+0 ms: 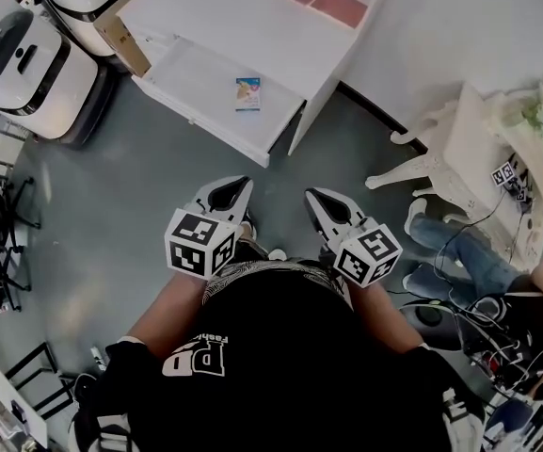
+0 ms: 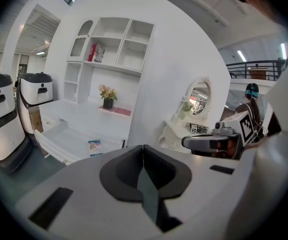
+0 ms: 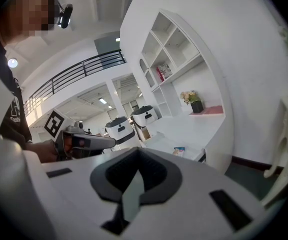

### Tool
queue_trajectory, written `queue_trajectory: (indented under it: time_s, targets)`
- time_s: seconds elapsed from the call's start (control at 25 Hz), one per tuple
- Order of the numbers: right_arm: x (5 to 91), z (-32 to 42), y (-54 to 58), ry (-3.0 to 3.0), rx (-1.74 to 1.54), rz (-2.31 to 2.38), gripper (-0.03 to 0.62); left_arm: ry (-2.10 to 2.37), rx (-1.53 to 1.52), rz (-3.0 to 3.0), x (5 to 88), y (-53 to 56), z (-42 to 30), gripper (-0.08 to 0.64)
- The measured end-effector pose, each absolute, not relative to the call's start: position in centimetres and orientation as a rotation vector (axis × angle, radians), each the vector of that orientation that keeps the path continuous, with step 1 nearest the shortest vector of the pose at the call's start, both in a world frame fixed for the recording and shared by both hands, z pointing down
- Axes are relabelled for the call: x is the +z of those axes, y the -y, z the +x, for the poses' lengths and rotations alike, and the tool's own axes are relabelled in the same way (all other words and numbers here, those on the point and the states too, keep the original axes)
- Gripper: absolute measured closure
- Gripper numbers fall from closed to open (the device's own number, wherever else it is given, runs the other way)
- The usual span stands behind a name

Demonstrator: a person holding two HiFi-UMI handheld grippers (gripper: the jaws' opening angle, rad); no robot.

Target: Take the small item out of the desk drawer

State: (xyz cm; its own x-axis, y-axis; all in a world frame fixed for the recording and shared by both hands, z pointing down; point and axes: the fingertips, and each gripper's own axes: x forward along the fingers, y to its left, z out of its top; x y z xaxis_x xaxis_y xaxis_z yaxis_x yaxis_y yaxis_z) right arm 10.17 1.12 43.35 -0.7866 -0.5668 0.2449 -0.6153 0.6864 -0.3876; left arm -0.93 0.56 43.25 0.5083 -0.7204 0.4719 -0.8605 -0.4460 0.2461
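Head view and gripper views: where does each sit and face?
Head view: on the person's head, steeply down at the open white desk drawer; torso, left gripper, right gripper show.
Left gripper view: rides that gripper, faces the drawer; shut jaws, right gripper show.
Right gripper view: same; shut jaws, left gripper show.
All share the drawer's small blue-white packet.

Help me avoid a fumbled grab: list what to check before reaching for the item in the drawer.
1. Drawer pulled open: ok.
2. Small item in plain sight, lying flat in the drawer: ok.
3. Left gripper jaws apart for a grasp: not ok, shut and empty.
4. Right gripper jaws apart: not ok, shut and empty.
5. Grippers at the drawer: not ok, both held near the body.
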Motion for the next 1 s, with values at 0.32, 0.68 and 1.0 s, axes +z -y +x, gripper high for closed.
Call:
queue_trajectory:
  time_s: [0.32, 0.68, 1.0]
  targets:
    - [43.1, 7.2, 4.5, 2.761, 0.663, 0.949, 0.584, 1.342, 0.398, 2.265, 43.6, 5.2, -4.7, 0.544]
    - [42.9, 3.2, 11.8, 2.708, 0.645, 0.936, 0.584, 1.301, 0.395, 2.275, 43.4, 13.1, -8.3, 0.545]
    - [42.8, -0.2, 17.6, 2.635, 0.651, 1.019, 0.584, 1.256, 0.352, 2.314, 42.7, 20.0, -12.4, 0.544]
